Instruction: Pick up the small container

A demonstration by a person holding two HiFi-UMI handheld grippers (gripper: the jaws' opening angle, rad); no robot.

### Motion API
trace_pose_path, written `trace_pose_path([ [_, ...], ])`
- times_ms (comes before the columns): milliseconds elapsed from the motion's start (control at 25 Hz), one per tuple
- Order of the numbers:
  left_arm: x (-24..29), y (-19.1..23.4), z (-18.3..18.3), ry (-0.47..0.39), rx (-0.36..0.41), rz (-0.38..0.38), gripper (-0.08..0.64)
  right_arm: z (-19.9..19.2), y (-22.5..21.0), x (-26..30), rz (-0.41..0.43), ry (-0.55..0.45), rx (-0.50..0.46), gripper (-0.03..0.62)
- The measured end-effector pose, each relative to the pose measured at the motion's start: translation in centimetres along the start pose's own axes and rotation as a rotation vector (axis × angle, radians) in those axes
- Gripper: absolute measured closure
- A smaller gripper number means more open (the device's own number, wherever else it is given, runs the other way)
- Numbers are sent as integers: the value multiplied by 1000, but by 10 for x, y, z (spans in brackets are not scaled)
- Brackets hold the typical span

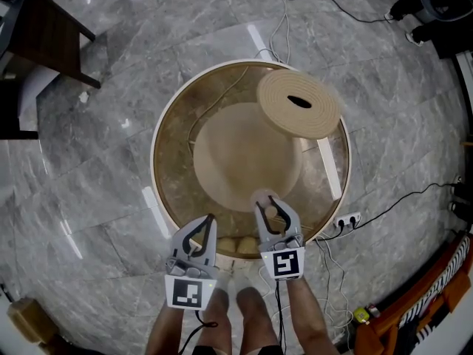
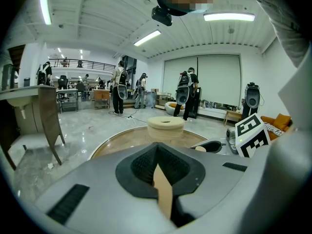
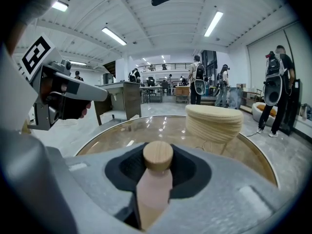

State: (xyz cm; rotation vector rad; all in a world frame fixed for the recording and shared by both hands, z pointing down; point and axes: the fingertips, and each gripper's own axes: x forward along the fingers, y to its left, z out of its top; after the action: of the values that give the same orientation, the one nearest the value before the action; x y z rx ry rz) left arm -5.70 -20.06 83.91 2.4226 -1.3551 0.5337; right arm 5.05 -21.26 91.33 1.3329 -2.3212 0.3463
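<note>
The head view looks steeply down from above 6 o'clock of the round table (image 1: 158, 146). Cameras on the left gripper (image 1: 207, 222) and right gripper (image 1: 267, 204) sit low there, facing 12 o'clock. All 3 share the coiled disc (image 1: 299, 102).

The left gripper (image 1: 207, 222) and right gripper (image 1: 267, 204) are built alike. Each has a pale grey plastic shell and two curved jaws, and black ribbed rubber lines a rounded hollow between them. A dark slot sits on either side of each shell. At the near end each carries a cube, left (image 1: 188, 293) and right (image 1: 285, 263), with black-and-white square markers. A thin black cable (image 1: 194, 333) trails from the left gripper. A small dark camera (image 2: 161, 15) sits at the person's head, and the top (image 2: 292, 38) is pale grey.
</note>
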Motion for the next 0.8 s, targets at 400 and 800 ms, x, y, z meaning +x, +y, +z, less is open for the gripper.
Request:
trace_pose_path([
  [400, -23, -4, 56, -34, -1, 15, 543, 60, 2, -34, 19, -32, -7, 471],
  [800, -79, -22, 166, -90, 35, 24, 543, 180, 1, -113, 23, -100, -14, 471],
])
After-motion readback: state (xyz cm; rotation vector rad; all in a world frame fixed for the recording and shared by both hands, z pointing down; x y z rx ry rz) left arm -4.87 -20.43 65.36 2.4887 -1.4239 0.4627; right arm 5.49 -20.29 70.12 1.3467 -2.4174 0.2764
